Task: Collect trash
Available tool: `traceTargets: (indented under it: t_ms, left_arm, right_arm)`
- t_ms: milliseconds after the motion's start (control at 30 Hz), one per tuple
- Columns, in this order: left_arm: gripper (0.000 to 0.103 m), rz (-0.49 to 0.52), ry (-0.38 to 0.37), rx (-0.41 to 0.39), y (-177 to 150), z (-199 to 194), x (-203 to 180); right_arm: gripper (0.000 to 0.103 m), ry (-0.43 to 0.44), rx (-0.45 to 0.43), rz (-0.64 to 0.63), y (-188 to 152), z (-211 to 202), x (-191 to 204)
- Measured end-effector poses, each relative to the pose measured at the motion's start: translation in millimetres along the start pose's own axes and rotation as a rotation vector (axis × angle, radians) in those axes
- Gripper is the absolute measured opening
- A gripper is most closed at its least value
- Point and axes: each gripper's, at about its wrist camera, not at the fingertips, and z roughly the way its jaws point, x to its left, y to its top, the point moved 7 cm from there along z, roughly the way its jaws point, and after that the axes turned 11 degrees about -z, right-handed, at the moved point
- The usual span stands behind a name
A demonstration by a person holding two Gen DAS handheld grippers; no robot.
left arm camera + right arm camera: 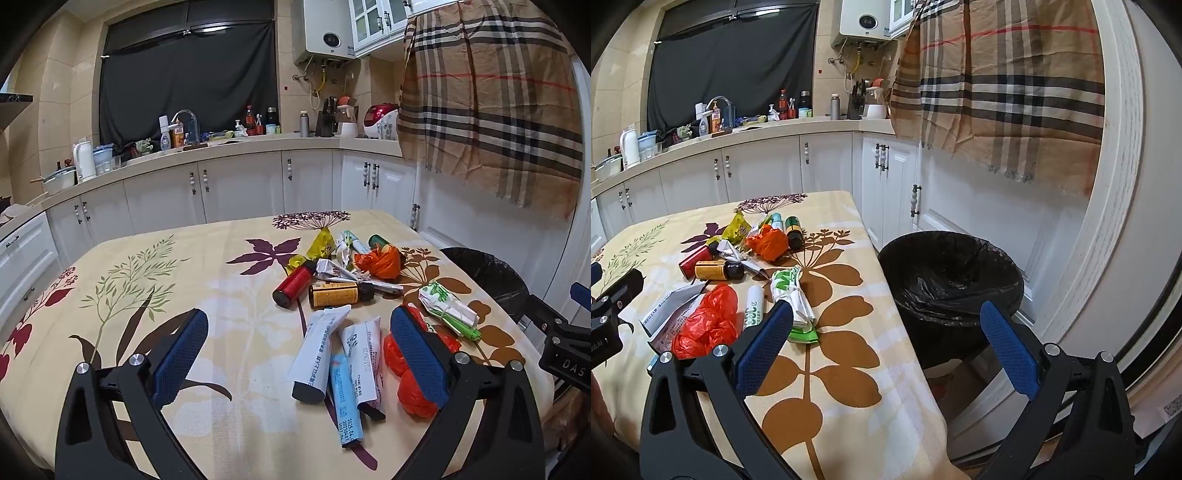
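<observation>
Currently both grippers, left (299, 354) and right (886, 339), gape wide, holding nothing, bin (951, 273) beside table edge (886, 291).

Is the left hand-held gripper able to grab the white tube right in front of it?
Probably yes. The left hand-held gripper is open, and the white tube lies between its fingers' line with nothing on top of it.

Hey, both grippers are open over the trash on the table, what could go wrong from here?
The red bottle and amber bottle lie on their sides, so a nudge could roll them. The tubes overlap, so the left gripper may grab two or shift the pile. The bin stands beside the table edge, below it; an early release could miss.
</observation>
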Motion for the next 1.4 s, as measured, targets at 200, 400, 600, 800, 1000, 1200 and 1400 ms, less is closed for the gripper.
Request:
traceTargets:
  t_ms: [200,400,600,800,1000,1200,1400]
  left_arm:
    - [0.096,0.001,0.005,0.004,-4.8,-0.8,3.3]
    - [0.096,0.003,0.011,0.003,-6.4,0.9,2.1]
    - [0.096,0.003,0.012,0.002,-6.1,0.8,1.9]
    - [0.096,0.003,0.013,0.002,-6.0,0.9,2.2]
    - [0.096,0.002,0.014,0.003,-6.4,0.8,3.2]
    - [0.096,0.003,0.013,0.003,-6.7,1.2,3.8]
    - [0.096,0.002,0.014,0.004,-7.7,2.1,4.0]
  right_arm:
    - [0.099,0.000,-0.001,0.000,0.2,0.4,0.6]
    - [0.099,0.001,-0.001,0.001,0.1,0.7,1.0]
    - [0.099,0.000,0.000,0.001,-0.2,0.8,1.0]
    - [0.099,0.000,0.000,0.001,-0.2,1.0,1.2]
    - [0.099,0.001,0.001,0.000,-0.3,1.5,1.8]
    - [0.099,0.000,0.001,0.001,-0.5,1.5,1.5]
    - [0.099,0.000,0.001,0.001,-0.6,1.3,1.2]
